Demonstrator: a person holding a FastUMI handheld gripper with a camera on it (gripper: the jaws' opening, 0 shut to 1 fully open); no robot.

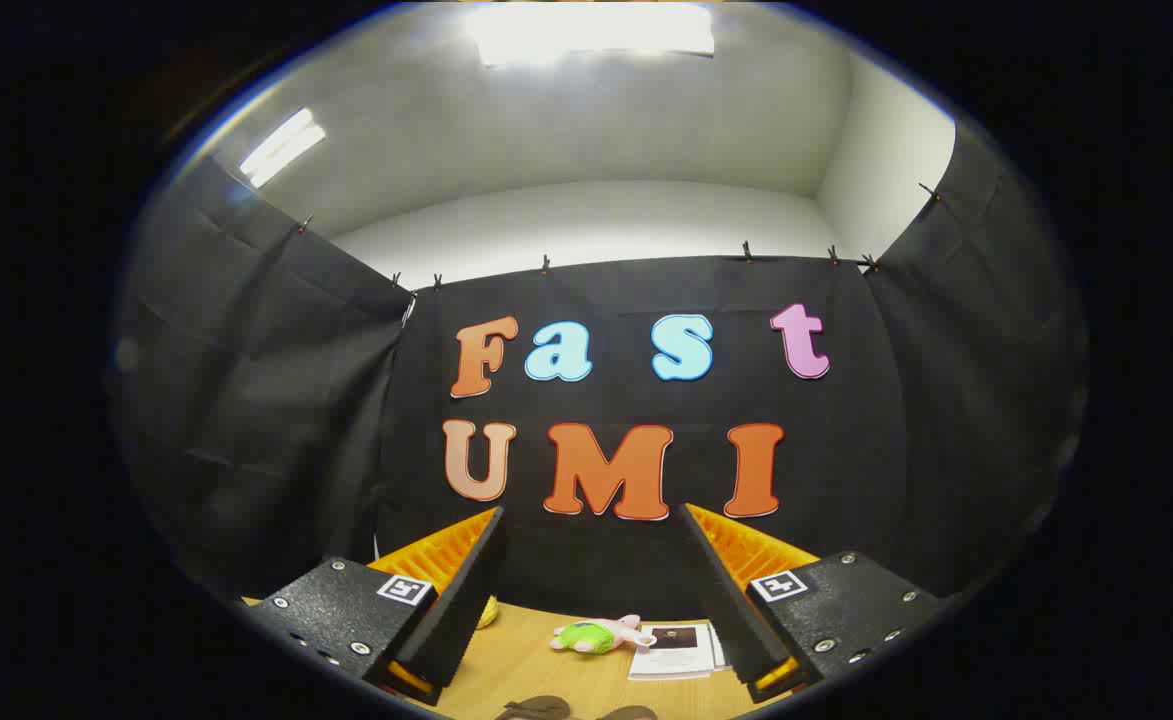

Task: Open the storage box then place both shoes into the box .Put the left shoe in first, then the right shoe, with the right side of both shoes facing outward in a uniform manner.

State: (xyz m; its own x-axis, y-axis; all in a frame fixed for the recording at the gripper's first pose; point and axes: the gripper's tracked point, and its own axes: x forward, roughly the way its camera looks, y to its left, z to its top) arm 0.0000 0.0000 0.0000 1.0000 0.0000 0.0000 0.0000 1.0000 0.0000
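My gripper [594, 515] is held high and level, facing the black cloth wall, and its two fingers stand wide apart with nothing between them. Below and between the fingers lies the wooden table [516, 660]. At the table's nearest visible part, two dark rounded shapes [536, 708] peek up; they may be the shoes, but too little of them shows to tell.
A small green and pink plush toy [598, 635] lies on the table near the wall. A printed leaflet [676, 650] sits just right of it, by the right finger. A yellow object [487, 612] is partly hidden behind the left finger.
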